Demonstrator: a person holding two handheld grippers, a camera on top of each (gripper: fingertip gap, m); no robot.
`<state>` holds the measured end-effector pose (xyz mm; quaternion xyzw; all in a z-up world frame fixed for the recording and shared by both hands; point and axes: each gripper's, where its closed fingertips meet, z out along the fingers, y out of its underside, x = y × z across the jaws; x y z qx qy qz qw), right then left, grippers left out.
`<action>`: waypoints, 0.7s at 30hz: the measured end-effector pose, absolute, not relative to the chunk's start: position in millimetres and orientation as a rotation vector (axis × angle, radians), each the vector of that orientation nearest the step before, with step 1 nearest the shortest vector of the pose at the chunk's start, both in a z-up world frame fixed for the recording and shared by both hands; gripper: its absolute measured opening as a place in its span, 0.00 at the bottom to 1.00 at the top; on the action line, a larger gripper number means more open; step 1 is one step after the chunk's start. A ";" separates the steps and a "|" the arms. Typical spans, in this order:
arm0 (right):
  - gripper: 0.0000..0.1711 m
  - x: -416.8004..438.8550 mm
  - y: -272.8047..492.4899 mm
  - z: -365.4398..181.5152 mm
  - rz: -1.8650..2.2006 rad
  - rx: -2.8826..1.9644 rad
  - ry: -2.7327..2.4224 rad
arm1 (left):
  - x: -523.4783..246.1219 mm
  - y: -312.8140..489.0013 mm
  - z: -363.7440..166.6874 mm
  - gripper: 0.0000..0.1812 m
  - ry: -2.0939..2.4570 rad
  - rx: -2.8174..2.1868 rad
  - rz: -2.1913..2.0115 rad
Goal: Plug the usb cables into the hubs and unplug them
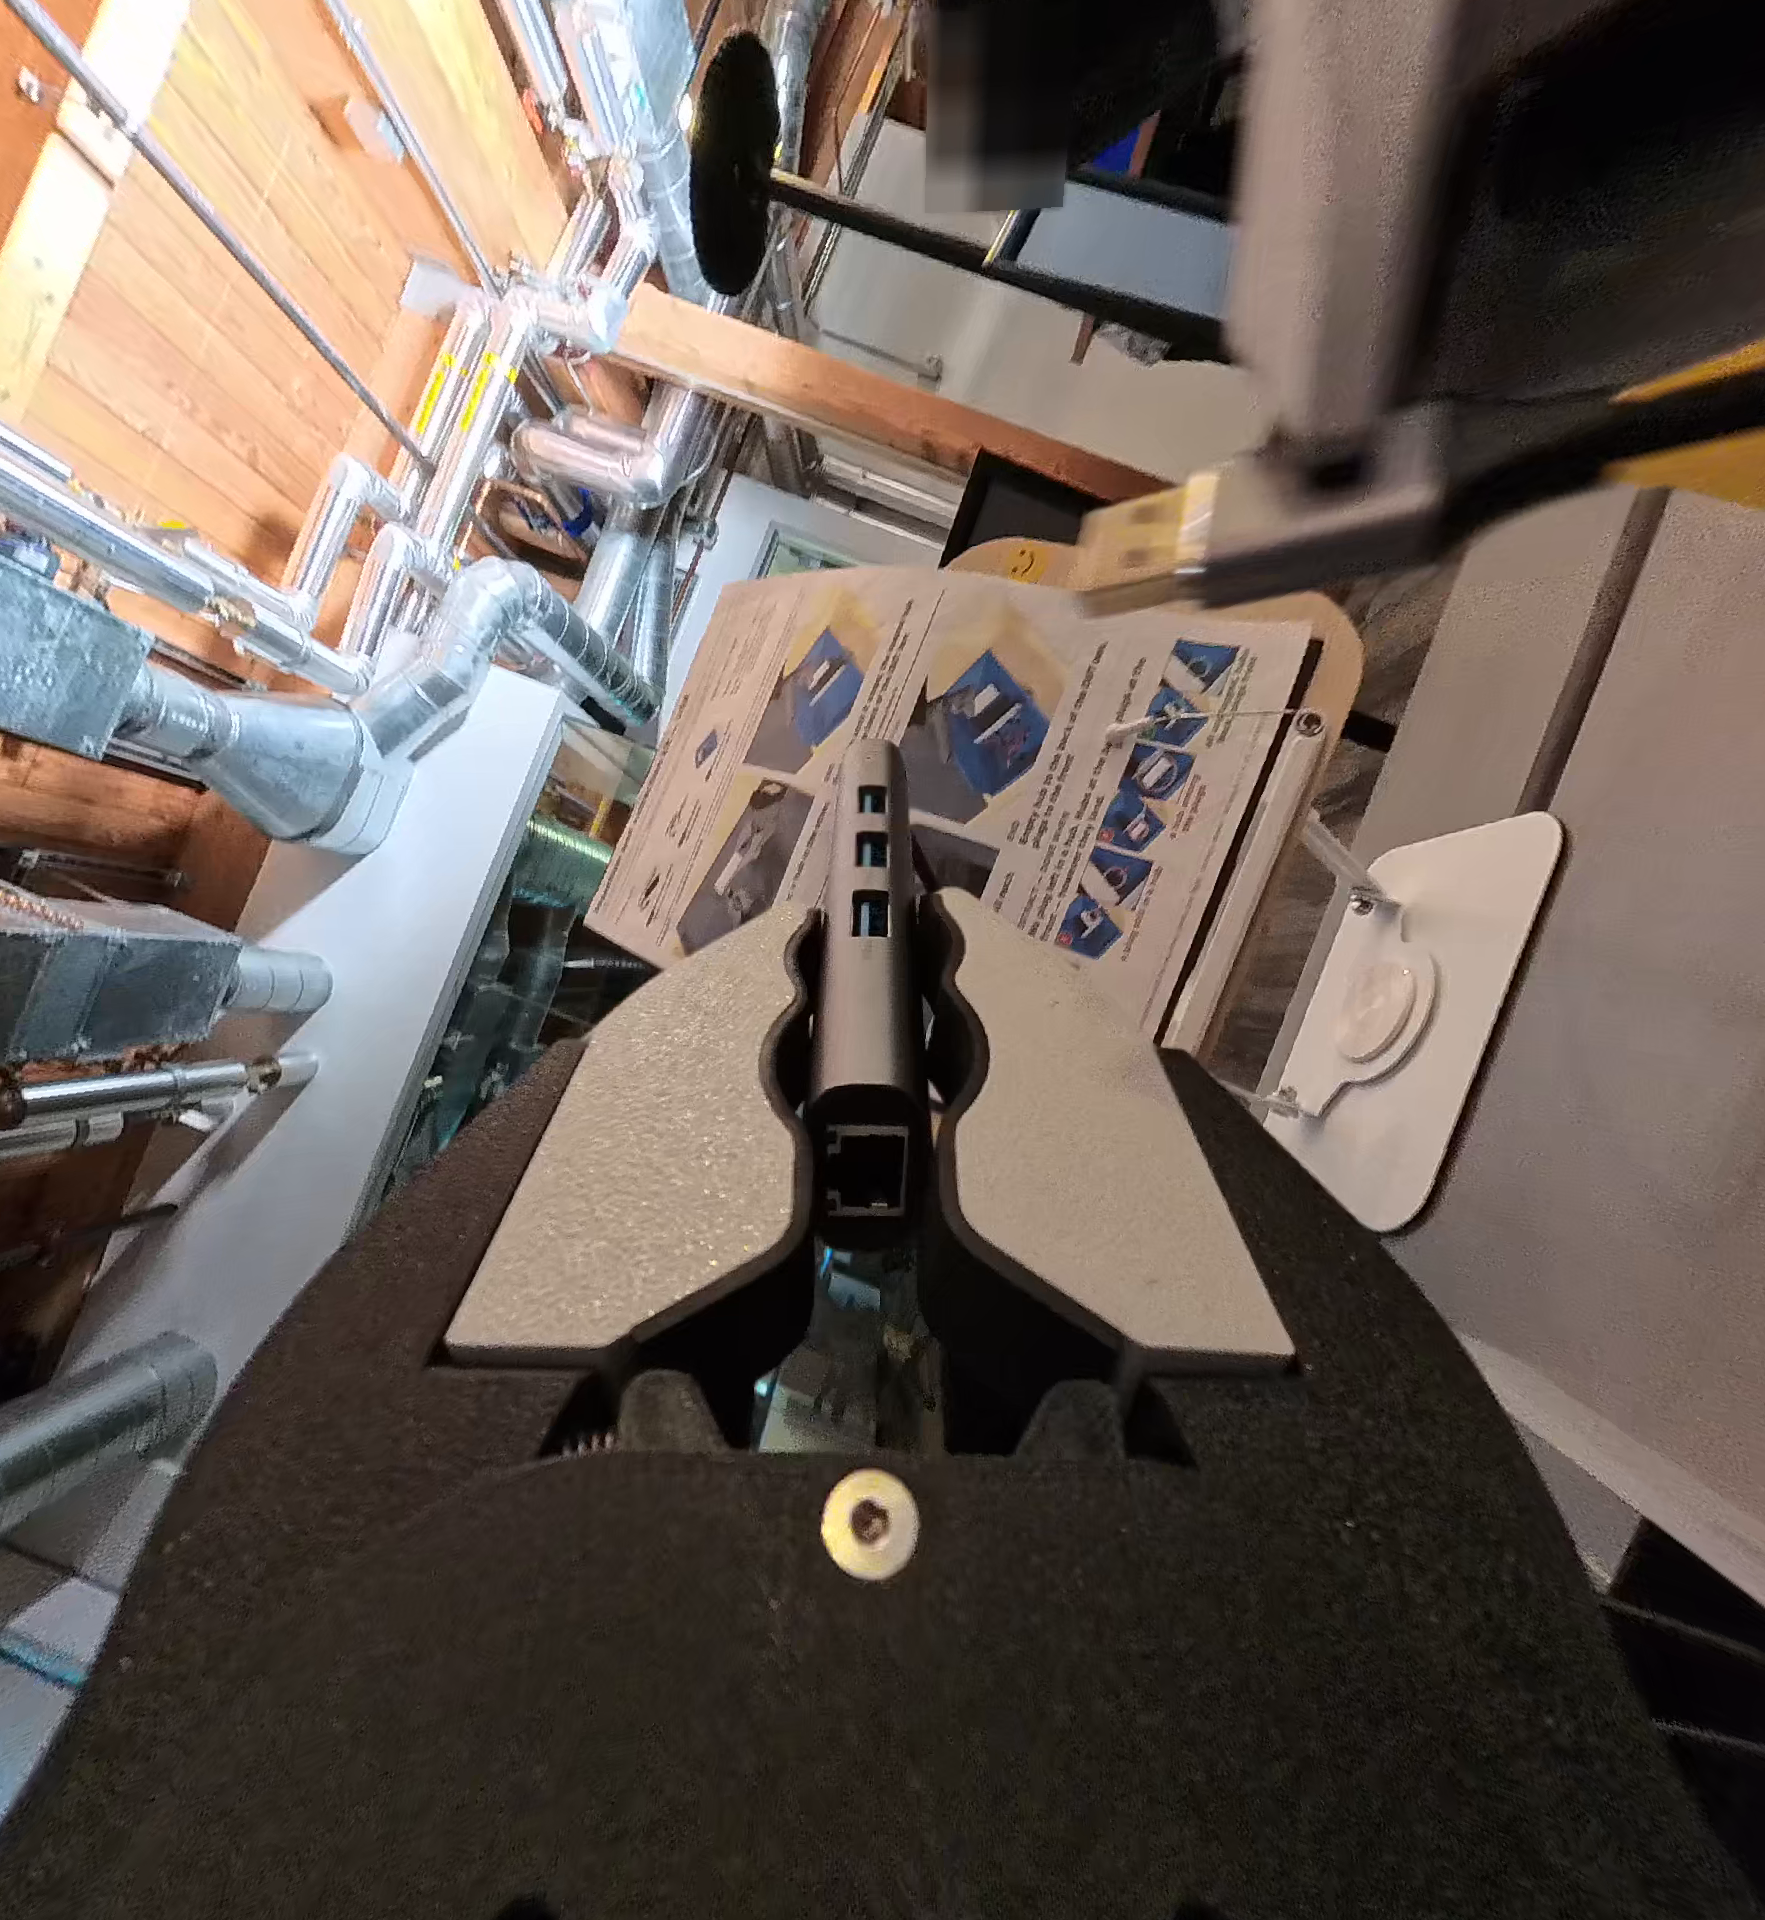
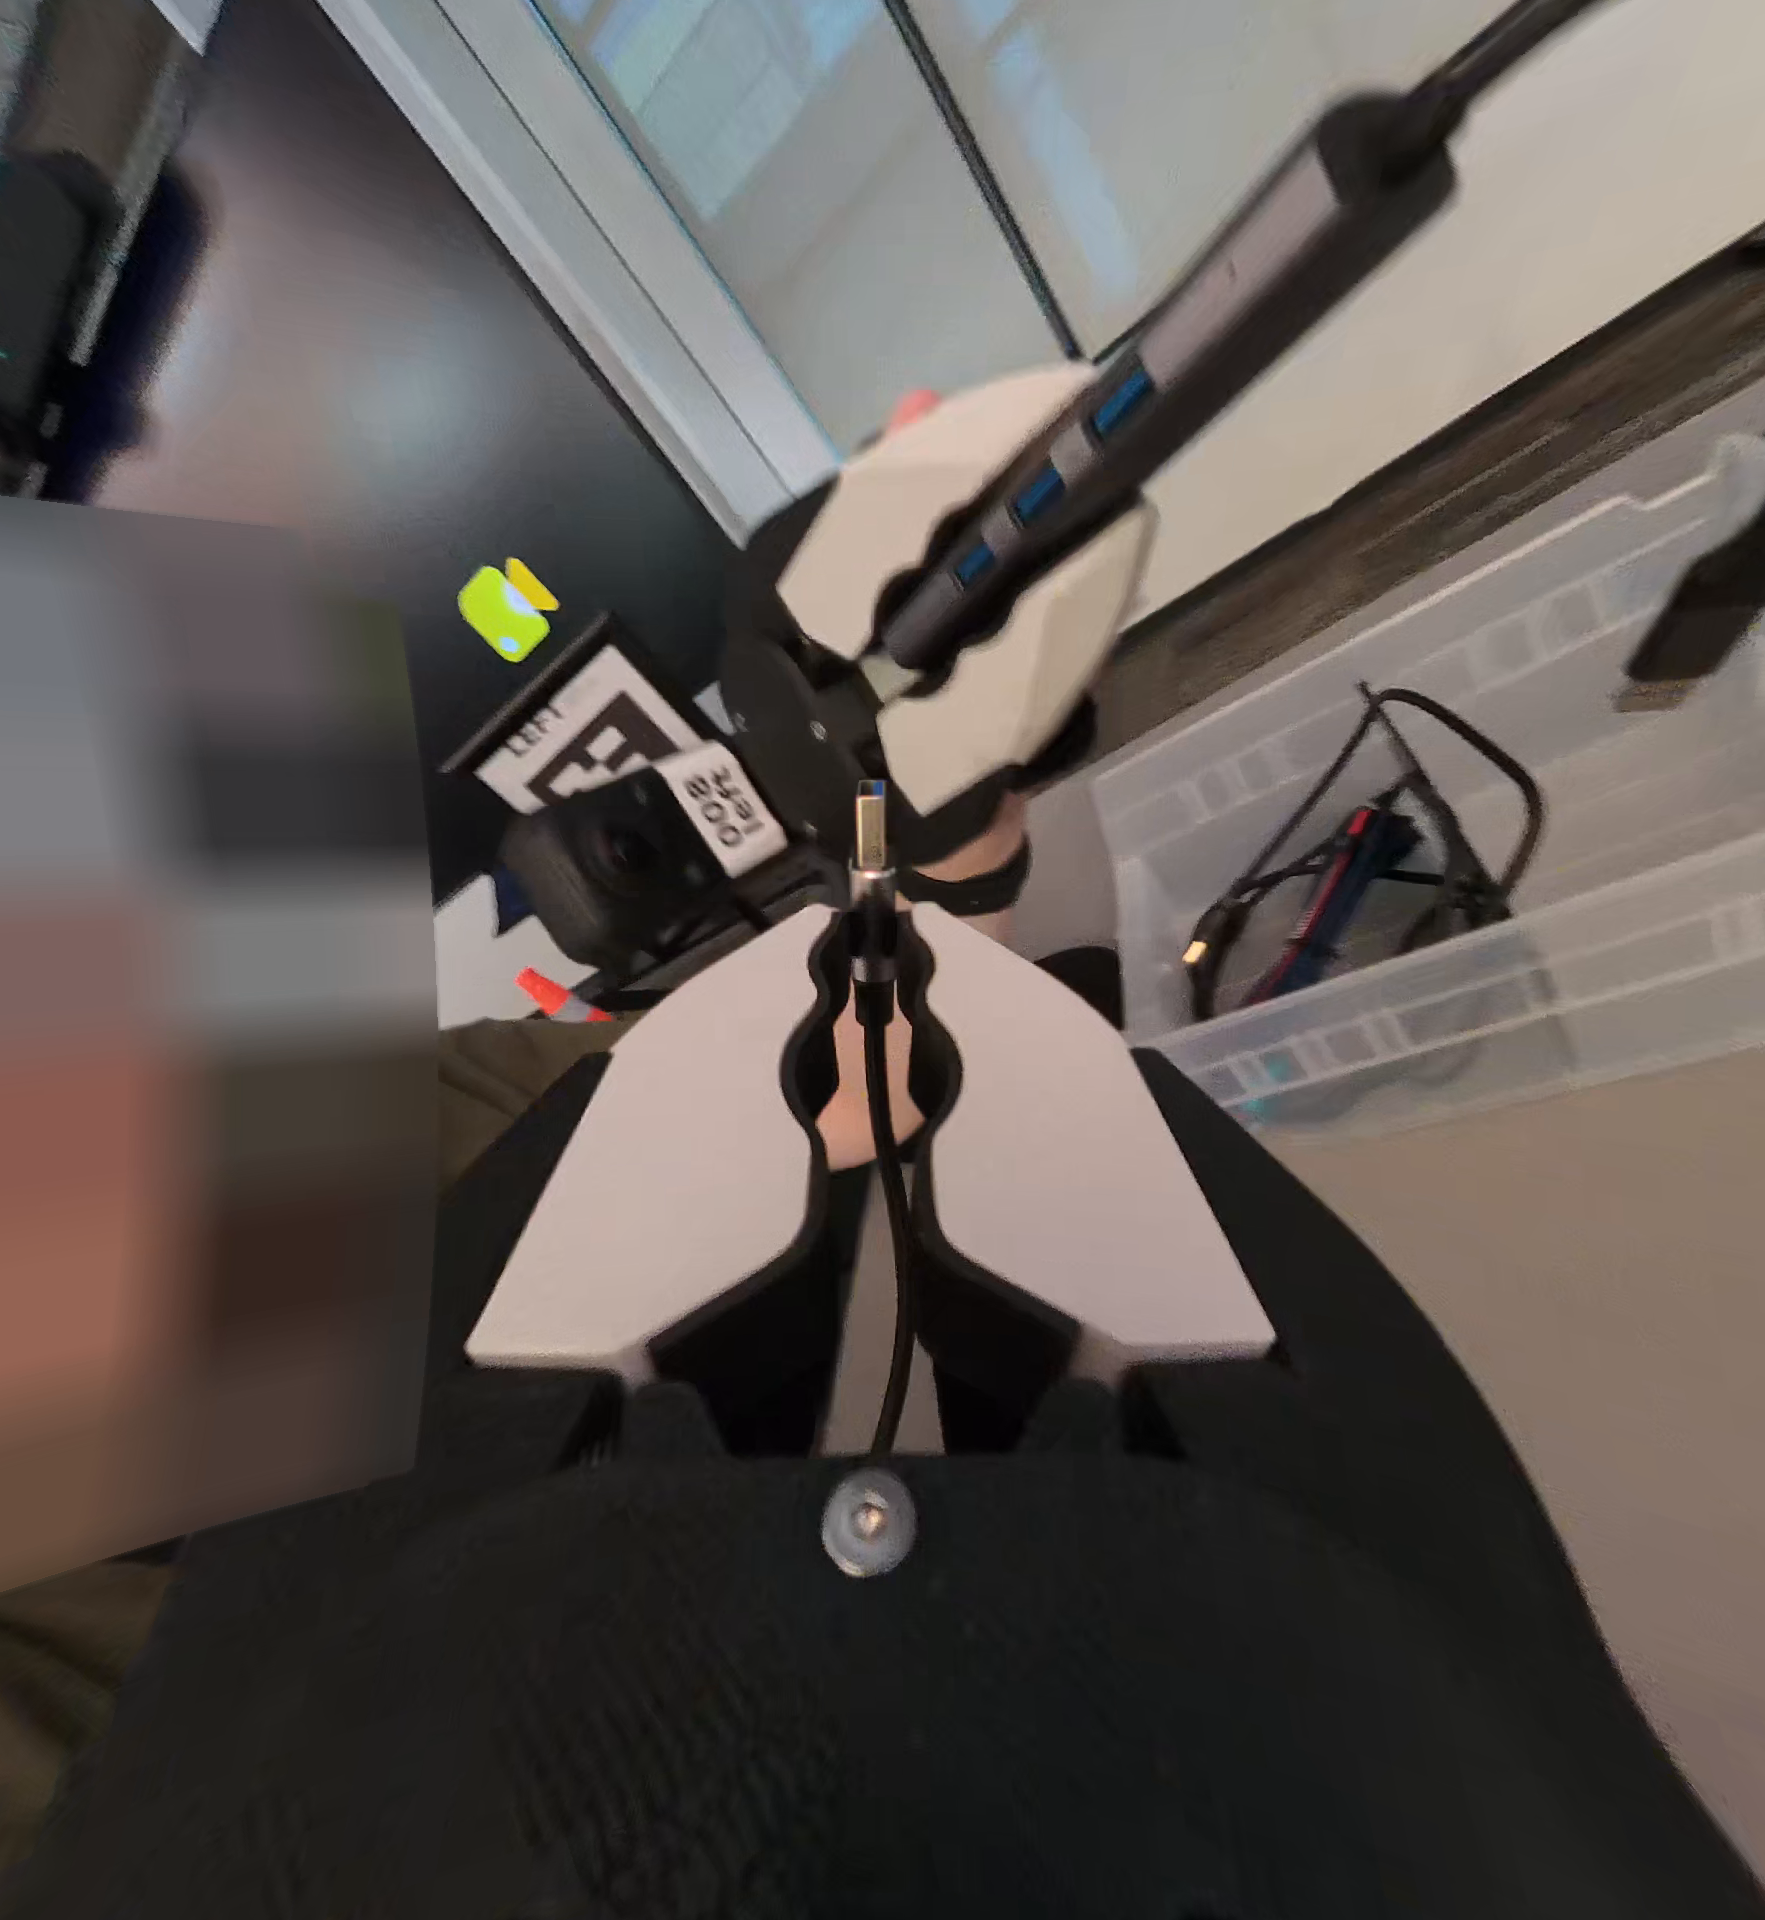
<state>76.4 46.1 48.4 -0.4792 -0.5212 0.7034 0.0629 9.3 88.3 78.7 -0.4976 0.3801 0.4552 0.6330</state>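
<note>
Dark grey metal hub (image 1: 862, 997), slim bar shape, clamped between the left gripper (image 1: 865, 935) fingers, pointing forward and held up in the air. Three blue USB ports in a row on its upper face, one square network-type socket on the near end. The right wrist view shows the same hub (image 2: 1169, 416) blurred, three blue ports, its own black lead leaving the far end

Right gripper (image 2: 870, 935) fingers closed on the USB cable (image 2: 883, 1247) just behind the plug: one silver USB-A plug (image 2: 870, 831) sticks out past the tips, black braided cord trails back between the fingers. Plug is in no port, apart from the hub. In the left wrist view it shows blurred at upper right (image 1: 1148, 561)

Clear plastic bin (image 2: 1377, 997) on the right holds more black cables (image 2: 1377, 873), count unclear. One printed instruction sheet (image 1: 961, 769) stands behind the hub
</note>
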 end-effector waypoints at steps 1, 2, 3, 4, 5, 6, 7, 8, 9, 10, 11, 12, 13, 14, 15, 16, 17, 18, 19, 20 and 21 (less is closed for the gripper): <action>0.05 77.2 42.8 53.1 2.155 -1.464 -1.595 | 13.0 87.6 77.9 0.09 0.884 -1.120 1.037; 0.05 79.0 39.0 56.6 2.187 -1.476 -1.619 | 16.7 87.1 77.4 0.09 0.895 -1.104 1.031; 0.05 80.8 36.2 59.5 2.223 -1.481 -1.620 | 20.3 86.5 76.6 0.09 0.906 -1.093 1.023; 0.05 83.0 33.7 60.2 2.259 -1.493 -1.620 | 23.7 86.1 75.7 0.09 0.918 -1.084 1.016; 0.05 85.3 31.9 58.2 2.288 -1.517 -1.625 | 27.8 85.7 74.8 0.09 0.931 -1.071 1.014; 0.05 87.4 31.1 54.6 2.309 -1.549 -1.628 | 32.5 84.9 74.1 0.09 0.946 -1.051 1.015; 0.05 89.3 31.3 50.9 2.329 -1.578 -1.630 | 37.6 84.5 72.8 0.09 0.965 -1.036 1.012; 0.05 90.8 32.7 47.8 2.354 -1.602 -1.624 | 42.9 84.3 70.8 0.09 0.984 -1.027 1.009; 0.05 92.2 35.1 45.1 2.384 -1.629 -1.611 | 48.5 84.0 68.9 0.09 1.003 -1.013 1.008; 0.05 93.1 38.4 43.0 2.412 -1.651 -1.595 | 54.1 83.7 66.6 0.09 1.024 -1.001 1.004; 0.05 93.9 42.5 41.6 2.434 -1.665 -1.576 | 58.6 83.9 63.9 0.09 1.043 -0.998 1.004; 0.05 94.7 47.0 40.6 2.446 -1.676 -1.557 | 62.2 84.4 61.6 0.09 1.059 -0.994 1.009; 0.05 95.6 51.3 40.2 2.460 -1.681 -1.540 | 65.2 84.7 59.2 0.09 1.076 -0.989 1.015; 0.05 97.2 54.4 39.9 2.476 -1.688 -1.529 | 67.9 85.1 56.8 0.09 1.092 -0.983 1.020; 0.05 98.8 56.1 39.3 2.490 -1.695 -1.529 | 69.4 85.9 55.0 0.09 1.101 -0.982 1.025; 0.05 99.7 57.3 38.4 2.503 -1.705 -1.523 | 70.3 86.6 53.5 0.09 1.107 -0.980 1.031; 0.05 100.0 57.9 36.5 2.506 -1.721 -1.525 | 71.9 87.0 51.3 0.09 1.120 -0.978 1.027; 0.05 100.2 57.9 34.7 2.505 -1.732 -1.534 | 73.5 87.4 48.5 0.09 1.135 -0.979 1.022; 0.05 100.4 57.6 33.4 2.510 -1.740 -1.539 | 74.8 87.9 46.5 0.09 1.146 -0.978 1.024; 0.05 101.3 56.9 32.7 2.516 -1.746 -1.550 | 75.8 88.4 44.1 0.09 1.161 -0.979 1.029; 0.05 102.2 56.3 32.3 2.518 -1.747 -1.561 | 76.7 89.1 41.5 0.09 1.177 -0.982 1.034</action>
